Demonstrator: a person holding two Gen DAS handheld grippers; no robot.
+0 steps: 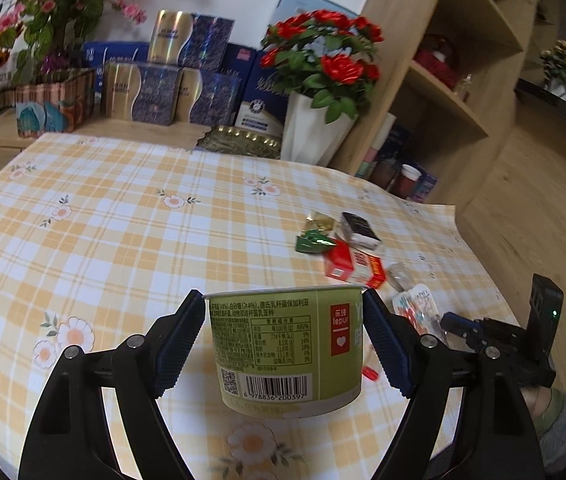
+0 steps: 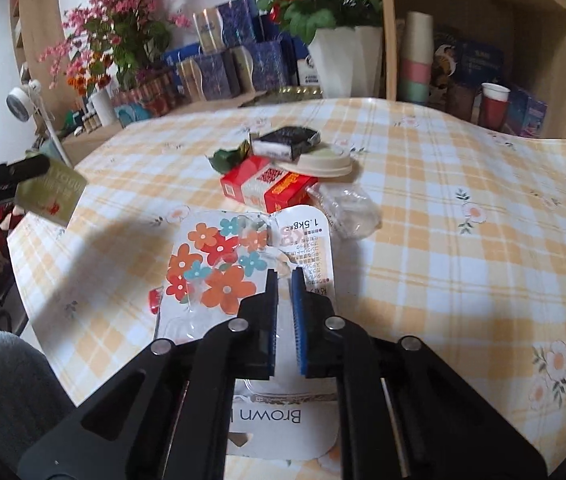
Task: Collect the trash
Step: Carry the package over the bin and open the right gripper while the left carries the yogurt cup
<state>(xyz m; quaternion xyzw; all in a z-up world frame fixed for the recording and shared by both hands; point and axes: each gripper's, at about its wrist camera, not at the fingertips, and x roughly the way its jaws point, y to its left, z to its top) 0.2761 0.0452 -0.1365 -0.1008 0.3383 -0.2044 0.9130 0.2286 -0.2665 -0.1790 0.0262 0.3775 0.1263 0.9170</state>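
left tongs (image 1: 283,336): clamped on the green yogurt cup (image 1: 287,352), one pad on each side wall; the cup is upright, its mouth up, and appears held clear of the checked tablecloth (image 1: 123,216).
right tongs (image 2: 285,300): closed together over the clear flowered plastic pack (image 2: 243,264); a thin fold of plastic seems pinched between the pads, though that is hard to confirm.
plastic pack: lies flat on the cloth at the near edge of the table, its long axis running near to far, in line with the right tongs.
trash pile: a red carton (image 2: 267,188), a black packet (image 2: 287,142), a white lid (image 2: 323,164), a green wrapper (image 2: 229,156) and crumpled clear film (image 2: 351,208), bunched just beyond the far end of the pack.
nearer hand: the right one; the pile lies straight ahead of it, while from the left tongs it lies to the far right.
left hand's load: the cup fills those tongs, so they can take nothing more until it is dropped.
bin: none in view.
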